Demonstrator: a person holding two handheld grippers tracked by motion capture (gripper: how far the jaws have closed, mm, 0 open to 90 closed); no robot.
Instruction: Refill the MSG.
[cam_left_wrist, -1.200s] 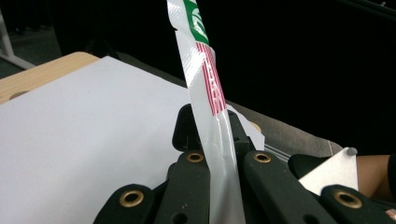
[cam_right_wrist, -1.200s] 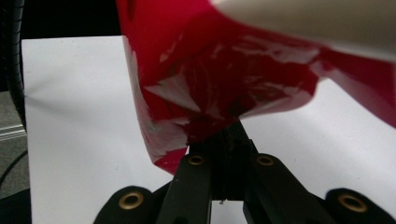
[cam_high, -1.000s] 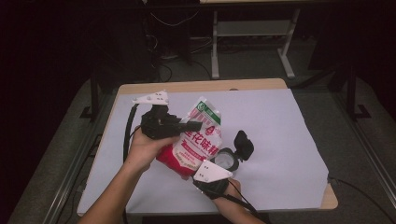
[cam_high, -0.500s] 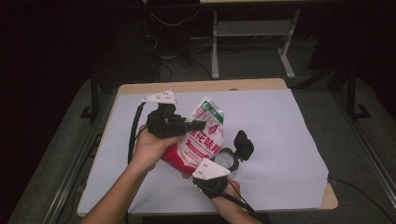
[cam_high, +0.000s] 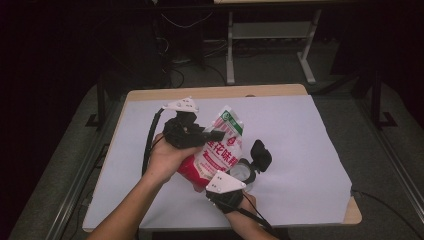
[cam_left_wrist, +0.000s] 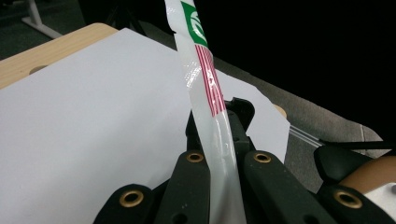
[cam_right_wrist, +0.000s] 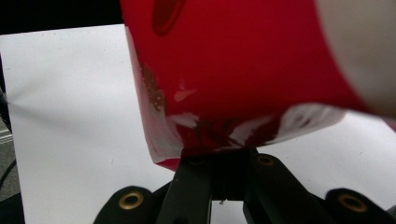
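Held aloft over the middle of the tabletop (cam_high: 310, 150), somewhat toward its near edge: a red-and-white pouch (cam_high: 220, 147), tilted, green-marked top pointing toward the far edge, red bottom toward the near one. Pinched at two places. Left gripper (cam_high: 212, 135) clamped on the pouch's left side edge near the top, jaws pressed flat on the thin sealed film; in the left gripper view, the pouch (cam_left_wrist: 208, 93) rising edge-on from between the two black jaws of the left gripper (cam_left_wrist: 219, 154), white strip with red stripes and a green mark above. Right gripper (cam_high: 227, 186) below and on the near side of the pouch, gripping its red bottom; in the right gripper view, the pouch (cam_right_wrist: 233, 70) hanging just ahead of the right gripper (cam_right_wrist: 226, 161), its lower red-and-white seam nipped between the jaws. Just right of the pouch, resting on the white sheet: a small container (cam_high: 243, 172) with a black lid (cam_high: 261, 155) flipped open, close beside the right gripper. Whether touching the pouch, impossible to tell.
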